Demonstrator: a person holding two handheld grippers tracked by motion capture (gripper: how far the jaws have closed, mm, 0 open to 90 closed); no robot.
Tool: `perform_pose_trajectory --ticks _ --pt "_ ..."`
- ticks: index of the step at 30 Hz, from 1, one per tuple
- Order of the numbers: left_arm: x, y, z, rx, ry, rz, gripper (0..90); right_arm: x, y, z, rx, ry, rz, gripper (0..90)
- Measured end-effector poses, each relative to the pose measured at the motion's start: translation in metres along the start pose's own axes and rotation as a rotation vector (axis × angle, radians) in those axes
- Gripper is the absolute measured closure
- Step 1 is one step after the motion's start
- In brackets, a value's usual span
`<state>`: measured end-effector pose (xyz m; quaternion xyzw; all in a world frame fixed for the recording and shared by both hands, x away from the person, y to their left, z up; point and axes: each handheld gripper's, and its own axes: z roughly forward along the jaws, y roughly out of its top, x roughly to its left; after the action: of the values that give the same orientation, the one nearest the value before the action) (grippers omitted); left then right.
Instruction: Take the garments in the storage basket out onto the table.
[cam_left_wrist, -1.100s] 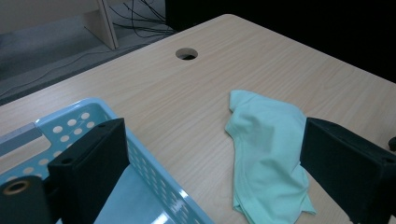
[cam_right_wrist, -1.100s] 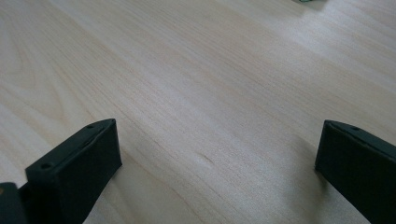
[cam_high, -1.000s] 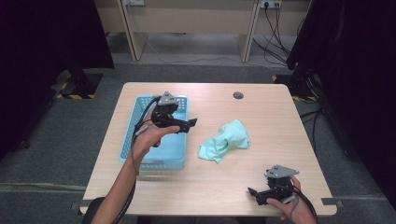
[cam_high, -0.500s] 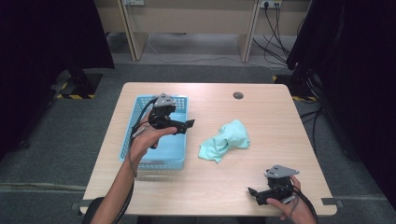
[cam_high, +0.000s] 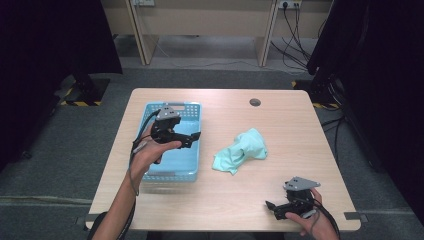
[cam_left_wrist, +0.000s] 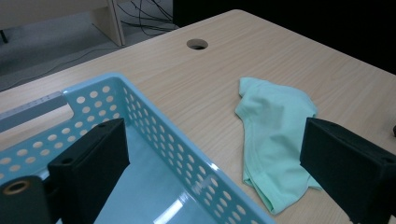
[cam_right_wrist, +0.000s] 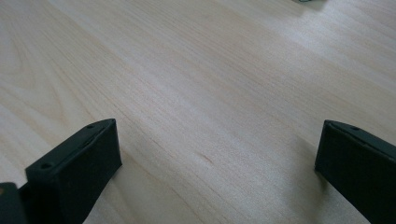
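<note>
Jaws spread on both: left gripper (cam_high: 192, 138) above blue basket (cam_high: 192, 107), mint cloth (cam_high: 240, 152) beside it; right gripper (cam_high: 272, 210) low over bare counter (cam_high: 280, 120).

Your high view looks forward and down from above your side of the wooden table (cam_high: 280, 125), taking in the whole top and the floor beyond. Your left gripper view rides low over the blue perforated basket (cam_left_wrist: 154, 126), facing across its wall toward the mint-green cloth (cam_left_wrist: 275, 126) and the cable hole (cam_left_wrist: 197, 44); all three appear in the high view too. Your right gripper view sits very close to bare tabletop, looking along it.
</note>
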<state>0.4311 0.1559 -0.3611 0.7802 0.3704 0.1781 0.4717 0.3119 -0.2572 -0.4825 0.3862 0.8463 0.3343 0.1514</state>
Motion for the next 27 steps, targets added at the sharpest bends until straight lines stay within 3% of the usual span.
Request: perform_pose_trajectory --ticks 27 --pt "-0.005 -0.015 -0.025 -0.019 0.015 0.002 7.3 0.0 0.0 0.0 0.0 0.0 0.0 0.3"
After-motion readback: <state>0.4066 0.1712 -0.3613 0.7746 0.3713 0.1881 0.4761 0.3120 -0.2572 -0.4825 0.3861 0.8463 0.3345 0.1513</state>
